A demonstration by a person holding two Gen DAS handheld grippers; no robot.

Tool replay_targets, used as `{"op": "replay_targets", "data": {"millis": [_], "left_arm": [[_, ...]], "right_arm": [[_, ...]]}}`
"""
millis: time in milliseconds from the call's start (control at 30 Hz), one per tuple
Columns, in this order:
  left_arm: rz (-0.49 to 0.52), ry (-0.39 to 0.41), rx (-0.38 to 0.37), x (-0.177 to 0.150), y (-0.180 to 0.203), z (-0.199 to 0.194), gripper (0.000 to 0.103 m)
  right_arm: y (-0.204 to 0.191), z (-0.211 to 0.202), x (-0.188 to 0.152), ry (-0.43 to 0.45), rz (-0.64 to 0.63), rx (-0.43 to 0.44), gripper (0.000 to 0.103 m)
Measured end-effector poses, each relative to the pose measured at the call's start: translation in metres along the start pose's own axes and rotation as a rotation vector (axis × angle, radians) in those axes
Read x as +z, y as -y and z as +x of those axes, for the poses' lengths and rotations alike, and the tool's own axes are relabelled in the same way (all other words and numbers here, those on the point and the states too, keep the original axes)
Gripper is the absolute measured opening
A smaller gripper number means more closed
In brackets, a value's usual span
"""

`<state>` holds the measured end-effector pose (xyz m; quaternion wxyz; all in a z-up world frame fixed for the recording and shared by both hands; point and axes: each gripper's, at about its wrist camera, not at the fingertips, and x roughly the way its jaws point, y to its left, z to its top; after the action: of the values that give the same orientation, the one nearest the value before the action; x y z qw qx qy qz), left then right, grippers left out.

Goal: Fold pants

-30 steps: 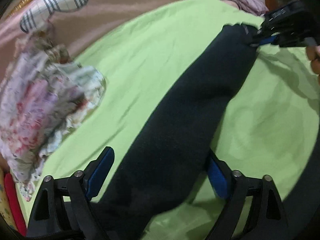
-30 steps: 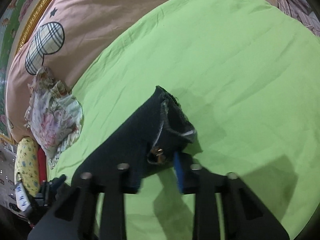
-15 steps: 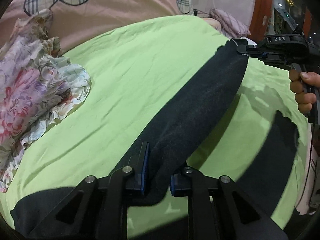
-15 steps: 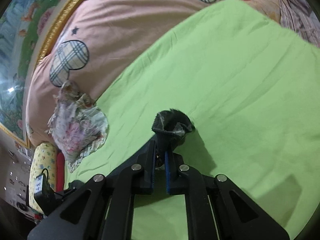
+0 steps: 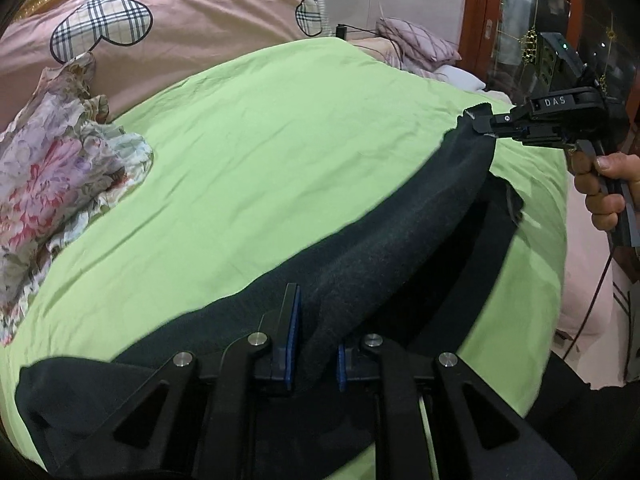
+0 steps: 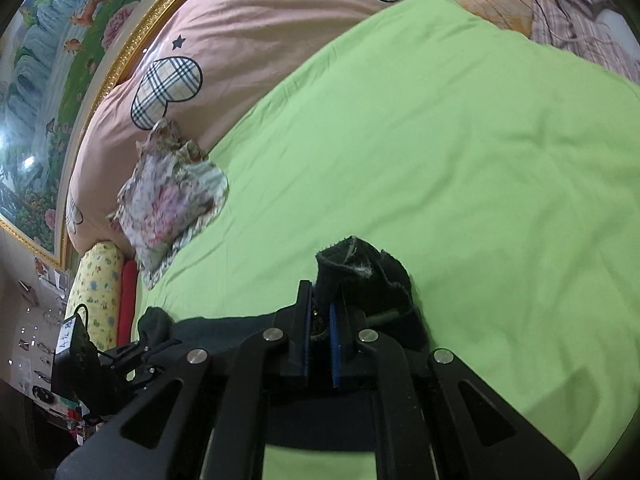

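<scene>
Dark navy pants [image 5: 400, 236] hang stretched between my two grippers above the green bed sheet [image 5: 260, 160]. My left gripper [image 5: 314, 344] is shut on one end of the pants. My right gripper [image 6: 318, 320] is shut on the other end, whose frayed hem [image 6: 360, 268] sticks up past the pads. The right gripper also shows in the left wrist view [image 5: 486, 126], pinching the far end of the pants. The left gripper shows in the right wrist view [image 6: 132, 356] at lower left. A lower layer of the pants sags toward the sheet.
A crumpled floral cloth [image 5: 60, 160] lies at the left of the sheet, also in the right wrist view [image 6: 172, 200]. A pink duvet with plaid hearts [image 5: 180, 20] lies behind. A wooden cabinet [image 5: 520, 20] stands at the far right.
Both grippers closed on the pants ends and lifted them, stretching the pants out above the sheet. Both views have risen away from the bed.
</scene>
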<state>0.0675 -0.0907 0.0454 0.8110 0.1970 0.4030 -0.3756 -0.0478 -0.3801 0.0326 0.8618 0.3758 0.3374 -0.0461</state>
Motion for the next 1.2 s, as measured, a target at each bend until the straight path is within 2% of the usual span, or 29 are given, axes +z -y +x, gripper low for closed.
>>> {"op": "replay_targets", "data": {"millis": [400, 567, 633, 767, 800, 833, 867, 933, 1067, 1200], "left_arm": [[-0.04, -0.007, -0.034, -0.034, 0.011, -0.002, 0.014], [-0.036, -0.043, -0.048, -0.05, 0.018, 0.018, 0.015], [-0.033, -0.058, -0.029, -0.055, 0.022, 0.028, 0.016], [-0.056, -0.036, -0.007, -0.058, 0.022, 0.03, 0.019], [-0.066, -0.029, -0.01, -0.058, 0.02, 0.028, 0.021], [-0.083, -0.024, -0.016, -0.058, 0.018, 0.024, 0.03], [-0.095, -0.019, -0.017, -0.057, 0.016, 0.022, 0.046], [-0.134, 0.014, -0.009, -0.059, 0.011, 0.011, 0.065], [-0.219, 0.068, 0.025, -0.066, -0.005, -0.015, 0.07], [-0.328, 0.094, 0.073, -0.079, -0.03, -0.036, 0.071]], "right_arm": [[0.008, -0.025, -0.055, 0.002, 0.028, 0.001, 0.008], [0.027, -0.012, -0.075, -0.034, 0.052, -0.063, 0.008], [0.035, -0.003, -0.078, -0.042, 0.056, -0.092, 0.008], [0.037, 0.004, -0.079, -0.035, 0.062, -0.115, 0.009], [0.032, 0.003, -0.079, -0.034, 0.046, -0.131, 0.009], [0.027, 0.0, -0.08, -0.032, 0.027, -0.143, 0.01], [0.021, -0.004, -0.08, -0.023, -0.001, -0.153, 0.012], [0.01, -0.015, -0.081, 0.007, -0.046, -0.182, 0.018], [-0.002, -0.036, -0.081, 0.086, -0.082, -0.215, 0.03], [-0.018, -0.048, -0.08, 0.149, -0.111, -0.222, 0.032]]}}
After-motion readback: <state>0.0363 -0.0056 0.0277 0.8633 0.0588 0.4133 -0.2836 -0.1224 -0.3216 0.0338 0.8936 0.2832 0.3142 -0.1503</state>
